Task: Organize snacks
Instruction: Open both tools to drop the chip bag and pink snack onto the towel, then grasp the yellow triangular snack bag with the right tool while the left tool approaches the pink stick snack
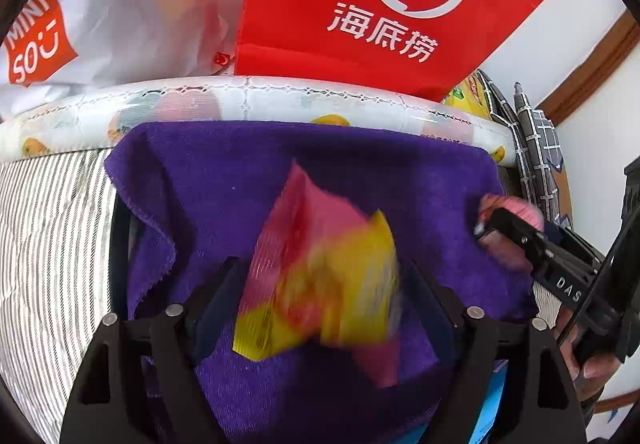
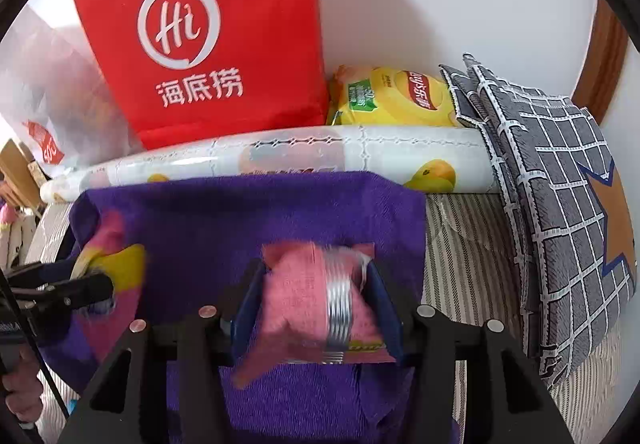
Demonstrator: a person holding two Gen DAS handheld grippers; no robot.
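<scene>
Both grippers work over a purple towel (image 1: 312,171) that drapes a dark-framed container, which sits on a striped bed cover (image 1: 52,228).

The left gripper (image 1: 320,284) has its jaws spread wide, with a pink-and-yellow snack packet (image 1: 320,276) between them. The packet is motion-blurred, so whether either finger is touching it cannot be told; it looks loose rather than pinched, likely just let go or about to be taken.

The right gripper (image 2: 316,300) is clenched on a pink snack packet (image 2: 304,304), its blue-padded fingers (image 2: 248,308) pressing the packet's two sides, crumpling the foil and puckering a silvery seam. That side-on squeeze suits a soft, air-filled pouch that would slip from a light hold. In the left wrist view this gripper hangs over the towel's right edge.

Behind the towel a fruit-printed roll (image 2: 360,159) lies across the back like a low barrier. Beyond it a red Haidilao bag (image 2: 208,31) stands upright, a yellow Lay's chip bag (image 2: 396,95) lies just beside it on the right, and a white Miniso bag (image 1: 80,27) slumps on the left. A grey checked pillow (image 2: 560,195) leans at the right end.

The towel appears to serve as the sorting surface, with both packets held over its middle and right part.
</scene>
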